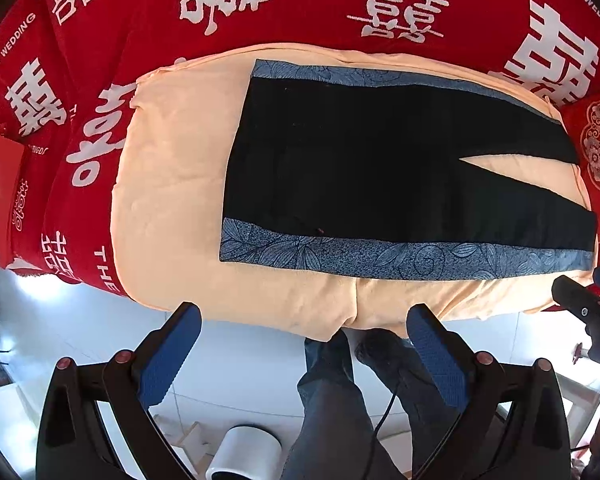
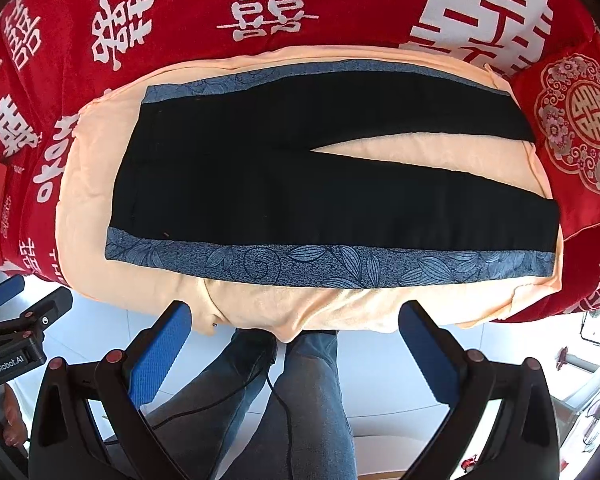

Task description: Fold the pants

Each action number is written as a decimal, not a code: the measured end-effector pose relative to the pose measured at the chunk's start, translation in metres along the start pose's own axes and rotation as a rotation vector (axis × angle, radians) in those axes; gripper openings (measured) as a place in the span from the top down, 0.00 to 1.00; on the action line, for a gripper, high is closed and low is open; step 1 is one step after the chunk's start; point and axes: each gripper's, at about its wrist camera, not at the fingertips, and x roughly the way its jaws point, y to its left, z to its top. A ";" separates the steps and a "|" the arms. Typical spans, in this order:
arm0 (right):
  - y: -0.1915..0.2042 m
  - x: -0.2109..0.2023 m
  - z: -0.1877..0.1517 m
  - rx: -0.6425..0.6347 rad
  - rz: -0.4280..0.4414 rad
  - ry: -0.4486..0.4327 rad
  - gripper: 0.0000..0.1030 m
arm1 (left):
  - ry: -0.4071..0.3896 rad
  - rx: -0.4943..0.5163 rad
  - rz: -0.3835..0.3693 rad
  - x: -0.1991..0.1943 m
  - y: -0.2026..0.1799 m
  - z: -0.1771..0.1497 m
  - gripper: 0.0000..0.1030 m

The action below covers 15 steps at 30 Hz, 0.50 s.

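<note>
Black pants (image 1: 360, 168) with blue leaf-patterned side stripes lie flat and spread out on a peach cloth (image 1: 172, 184), waist to the left, the two legs parted in a V to the right; they also show in the right wrist view (image 2: 300, 184). My left gripper (image 1: 304, 320) is open and empty, held off the bed's near edge below the pants. My right gripper (image 2: 296, 316) is open and empty, also off the near edge. Each gripper shows at the side of the other's view: the right gripper's tip (image 1: 580, 300), the left gripper's tip (image 2: 24, 312).
A red bedspread (image 1: 260, 8) with white characters lies under the peach cloth (image 2: 340, 308). A red embroidered cushion (image 2: 576, 128) sits at the right by the leg ends. The person's jeans legs (image 2: 300, 400) and a cable are below, over white floor tiles.
</note>
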 end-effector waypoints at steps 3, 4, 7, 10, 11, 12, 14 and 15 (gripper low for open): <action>0.000 0.000 0.000 -0.002 -0.002 -0.001 0.00 | -0.022 0.005 0.011 -0.004 -0.002 -0.001 0.00; 0.000 0.000 0.000 -0.003 -0.002 -0.002 0.00 | -0.025 0.007 0.011 -0.005 -0.002 0.000 0.00; 0.000 -0.001 0.000 -0.003 0.000 -0.002 0.00 | -0.029 0.013 0.017 -0.007 -0.003 0.000 0.00; -0.001 -0.001 0.000 -0.002 0.003 0.002 0.00 | -0.026 0.013 0.016 -0.007 -0.005 -0.001 0.00; -0.002 -0.001 0.000 -0.001 0.004 0.002 0.00 | -0.026 0.011 0.016 -0.007 -0.005 -0.001 0.00; -0.002 -0.001 0.001 -0.001 0.004 0.003 0.00 | -0.026 0.010 0.017 -0.008 -0.005 -0.001 0.00; -0.002 -0.001 0.000 -0.003 0.005 0.001 0.00 | -0.029 0.007 0.019 -0.008 -0.004 -0.001 0.00; -0.003 -0.001 0.000 -0.003 0.005 0.000 0.00 | -0.029 0.005 0.021 -0.009 -0.005 -0.001 0.00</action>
